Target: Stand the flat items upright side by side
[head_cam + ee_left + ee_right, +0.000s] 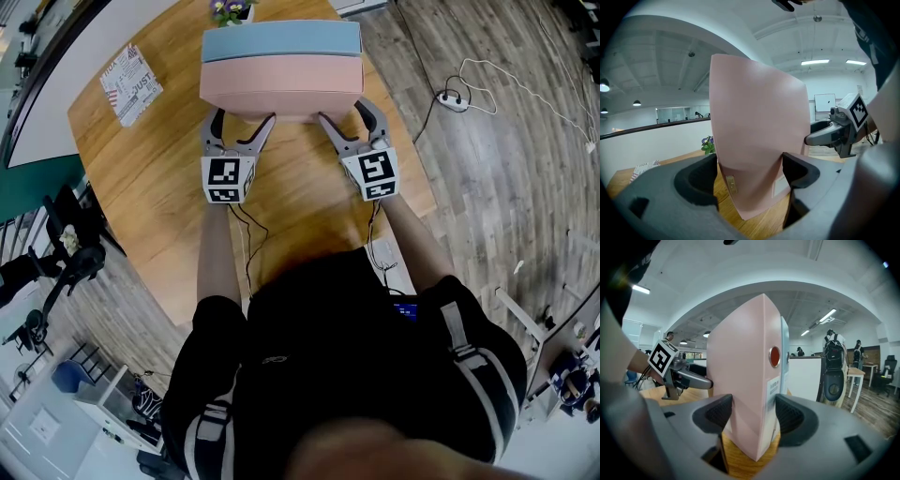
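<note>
A pink file folder stands upright on the round wooden table, with a blue folder upright right behind it, side by side. My left gripper straddles the pink folder's near left corner. In the left gripper view both pads press the pink folder at the left gripper. My right gripper straddles the near right corner. Its pads close on the pink folder at the right gripper, and the blue folder's edge shows behind.
A printed paper pack lies at the table's far left and a small flower plant stands behind the folders. A power strip with a cable lies on the wood floor to the right. The table's edge runs close on the right.
</note>
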Demonstrator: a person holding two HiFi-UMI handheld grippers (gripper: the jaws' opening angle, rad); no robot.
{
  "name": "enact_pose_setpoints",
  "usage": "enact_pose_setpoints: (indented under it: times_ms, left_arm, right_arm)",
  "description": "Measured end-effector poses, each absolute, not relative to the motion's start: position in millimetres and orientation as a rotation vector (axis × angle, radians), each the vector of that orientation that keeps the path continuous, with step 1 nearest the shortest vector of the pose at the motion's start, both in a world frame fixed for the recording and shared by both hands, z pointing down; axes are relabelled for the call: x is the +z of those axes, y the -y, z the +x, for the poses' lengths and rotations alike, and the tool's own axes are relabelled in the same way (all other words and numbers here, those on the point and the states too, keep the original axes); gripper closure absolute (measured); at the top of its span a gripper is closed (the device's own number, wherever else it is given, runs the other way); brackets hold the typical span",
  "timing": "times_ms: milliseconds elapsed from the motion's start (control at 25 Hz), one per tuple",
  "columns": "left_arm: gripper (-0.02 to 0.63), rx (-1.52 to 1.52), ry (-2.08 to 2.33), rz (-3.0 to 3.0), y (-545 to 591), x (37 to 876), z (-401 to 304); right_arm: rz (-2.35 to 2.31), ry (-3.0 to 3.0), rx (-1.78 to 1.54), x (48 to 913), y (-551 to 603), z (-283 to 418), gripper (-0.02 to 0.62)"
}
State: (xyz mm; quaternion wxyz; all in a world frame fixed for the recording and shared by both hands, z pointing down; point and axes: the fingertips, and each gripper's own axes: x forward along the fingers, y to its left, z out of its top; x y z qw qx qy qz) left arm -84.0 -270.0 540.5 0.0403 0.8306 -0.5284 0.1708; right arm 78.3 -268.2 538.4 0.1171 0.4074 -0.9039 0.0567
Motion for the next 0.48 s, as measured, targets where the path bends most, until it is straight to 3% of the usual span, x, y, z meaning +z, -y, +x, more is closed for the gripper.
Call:
enact_pose_setpoints:
  times_ms: [480]
  left_arm:
    - [0.161,0.496,1.63,2.526,259.3,536.0,-90.5]
  right_arm:
    - [1.255,2.63,0.269,543.1,260.4,88.1,0.295]
